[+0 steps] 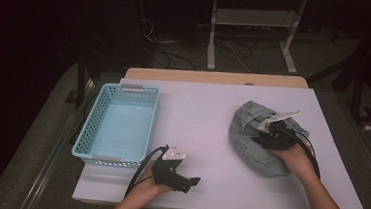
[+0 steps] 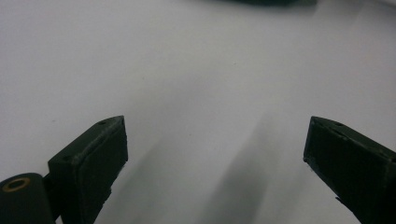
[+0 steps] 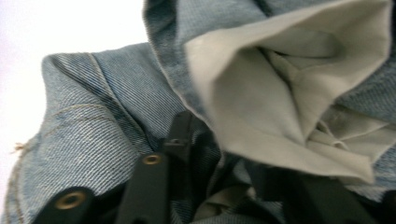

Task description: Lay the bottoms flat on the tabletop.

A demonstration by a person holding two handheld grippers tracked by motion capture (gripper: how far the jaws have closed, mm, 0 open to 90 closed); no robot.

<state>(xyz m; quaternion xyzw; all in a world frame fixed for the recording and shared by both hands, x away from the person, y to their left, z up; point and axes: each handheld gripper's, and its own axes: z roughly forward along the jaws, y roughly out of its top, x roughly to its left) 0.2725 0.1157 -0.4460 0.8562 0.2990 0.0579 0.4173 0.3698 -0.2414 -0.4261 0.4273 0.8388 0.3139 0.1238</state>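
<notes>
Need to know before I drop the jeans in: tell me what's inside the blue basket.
The blue basket shows just its pale bare floor in the high view; no item is visible inside. The strip of floor behind its near wall is hidden. The jeans lie on the table.

There is one denim garment (image 1: 261,140), crumpled on the tabletop (image 1: 208,111). There is one light blue plastic basket (image 1: 117,124). There are two grippers: one left gripper (image 1: 193,181) and one right gripper (image 1: 261,138).
</notes>
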